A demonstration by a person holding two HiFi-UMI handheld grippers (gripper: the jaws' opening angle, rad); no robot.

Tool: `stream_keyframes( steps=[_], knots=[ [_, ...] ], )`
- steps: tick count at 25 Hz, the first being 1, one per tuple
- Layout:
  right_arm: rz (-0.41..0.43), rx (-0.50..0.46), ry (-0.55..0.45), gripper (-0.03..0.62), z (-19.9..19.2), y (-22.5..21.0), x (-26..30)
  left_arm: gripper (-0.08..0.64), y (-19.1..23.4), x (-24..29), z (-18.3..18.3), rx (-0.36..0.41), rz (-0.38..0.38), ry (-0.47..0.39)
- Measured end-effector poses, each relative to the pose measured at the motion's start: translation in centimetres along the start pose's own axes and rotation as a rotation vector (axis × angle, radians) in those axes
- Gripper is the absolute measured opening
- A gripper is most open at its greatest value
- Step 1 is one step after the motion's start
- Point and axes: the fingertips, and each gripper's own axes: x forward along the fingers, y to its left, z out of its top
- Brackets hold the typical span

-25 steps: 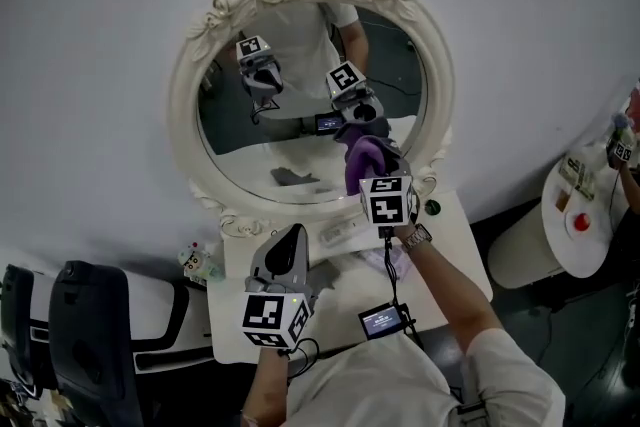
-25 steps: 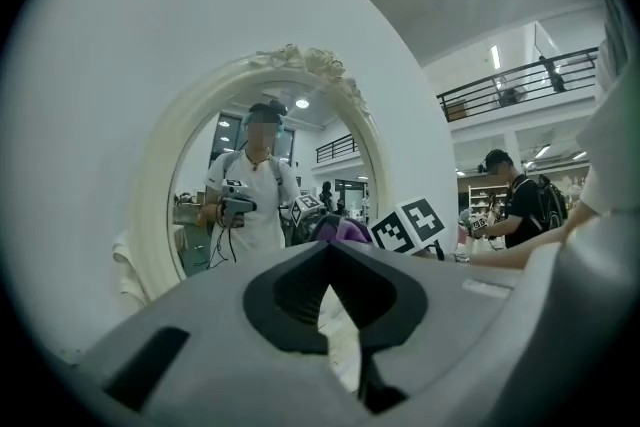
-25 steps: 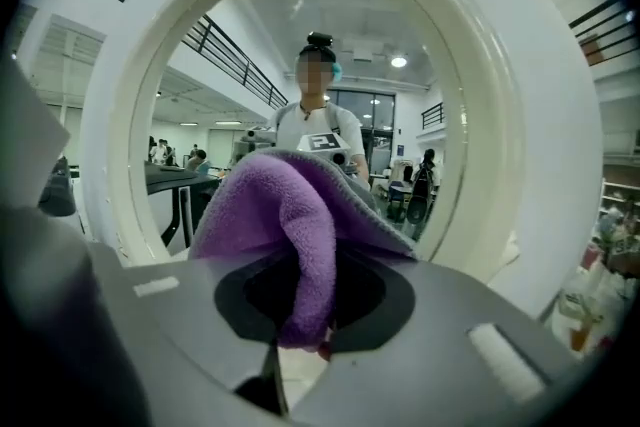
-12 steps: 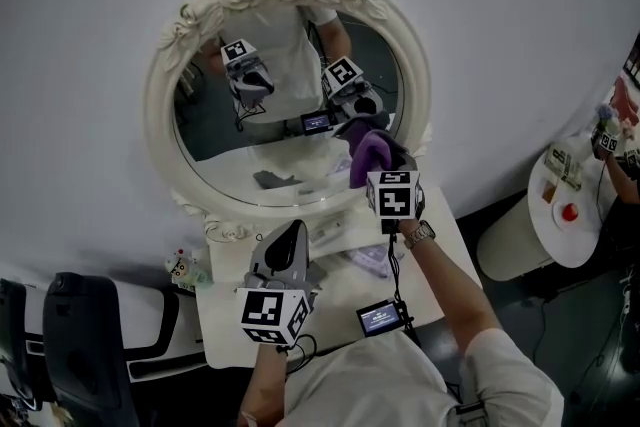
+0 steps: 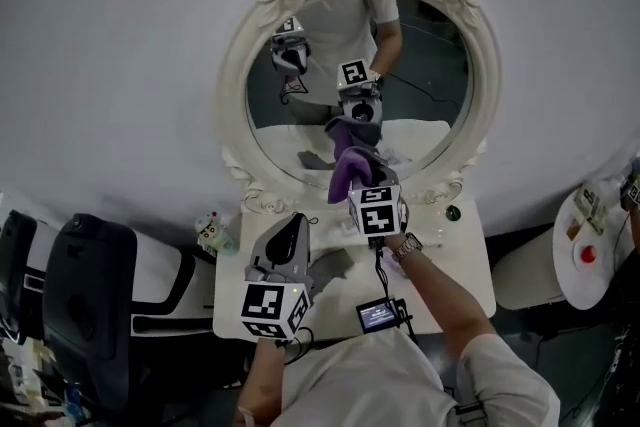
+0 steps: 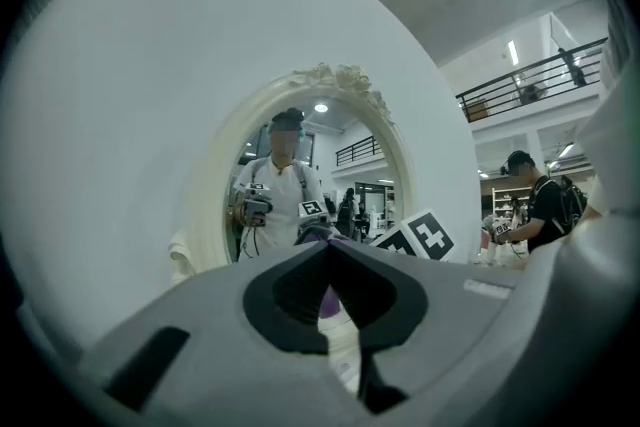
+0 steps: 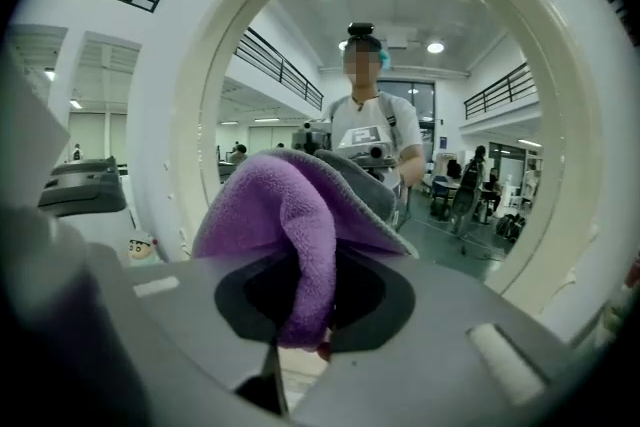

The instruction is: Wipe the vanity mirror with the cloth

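Left claw (image 6: pixel 328 250): low over the near left of the table; tips pressed together, nothing between them; points toward the mirror.
Screen (image 5: pixel 380 315): small lit unit at the near table edge, between the two arms.
Table (image 5: pixel 462 260): white top, directly under the mirror.
Right claw (image 7: pixel 305 315): raised in front of the lower glass, ahead of the left claw; pinching a fold of the cloth, which fills the gap between the jaws.
Cloth (image 7: pixel 290 205): purple fleece, grey on one face; bunched and standing up out of the right claw. In the head view its top meets its own reflection on the lower part of the glass, a little left of centre.
Toy (image 5: pixel 210 230): small figure on the left table edge, just beside the frame's lower left.
Knob (image 5: pixel 453 212): small dark round item on the table by the frame's lower right.
Mirror (image 5: pixel 425 75): oval glass, upright against the wall; cream frame (image 5: pixel 236 85) carved with roses on top. Reflects both claws, the cloth and the person.
Chair (image 5: pixel 90 310): black, left of the table.
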Motion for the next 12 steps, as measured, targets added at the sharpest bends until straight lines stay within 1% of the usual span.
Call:
stream_keyframes(
  steps=[6, 12],
  knots=[
    [0.135, -0.063, 0.001, 0.066, 0.5, 8.3, 2.3, 0.002, 4.4, -4.1, -0.2, -0.024, 0.129, -0.005],
    [0.224, -0.081, 0.032, 0.066, -0.5, 13.3, 4.4, 0.003, 6.9, -7.0, -0.8, -0.012, 0.239, 0.013]
  ],
)
